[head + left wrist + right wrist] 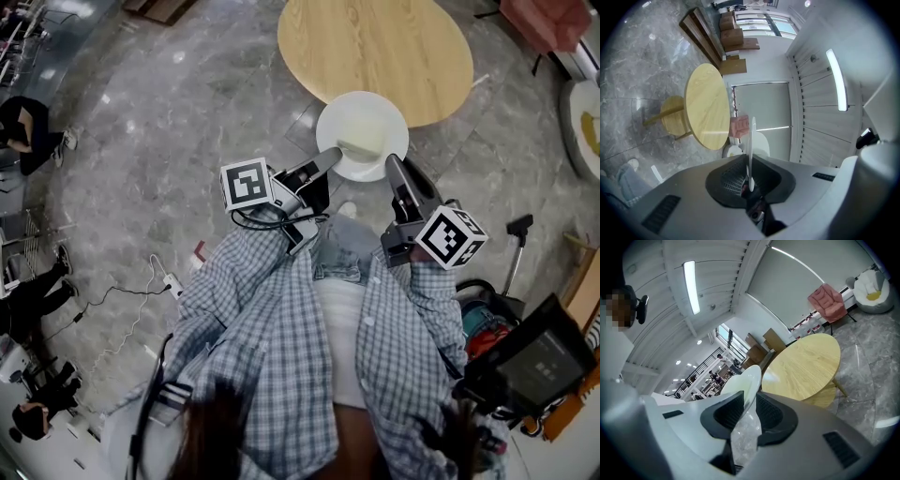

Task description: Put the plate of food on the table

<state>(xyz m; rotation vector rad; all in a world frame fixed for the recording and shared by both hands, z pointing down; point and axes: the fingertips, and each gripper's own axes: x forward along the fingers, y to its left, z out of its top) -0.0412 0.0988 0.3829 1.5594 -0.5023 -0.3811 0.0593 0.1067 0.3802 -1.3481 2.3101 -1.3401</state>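
Observation:
A white plate (367,111) with a pale slab of food (360,142) hangs level above the grey floor, just short of the near edge of a round wooden table (375,47). My left gripper (335,156) is shut on the plate's near-left rim. My right gripper (393,165) is shut on its near-right rim. In the left gripper view the plate (751,140) shows edge-on, clamped between the jaws of the left gripper (749,180), with the table (708,105) beyond. In the right gripper view the plate (743,383) sits between the ribbed pads of the right gripper (745,414), with the table (806,366) ahead.
A pink armchair (548,19) stands past the table at the right. A white cushion seat (586,122) lies at the right edge. A black handle (516,230) and a dark screen (534,361) are close on my right. Cables and a power strip (169,281) lie on the floor at left, near seated people (28,131).

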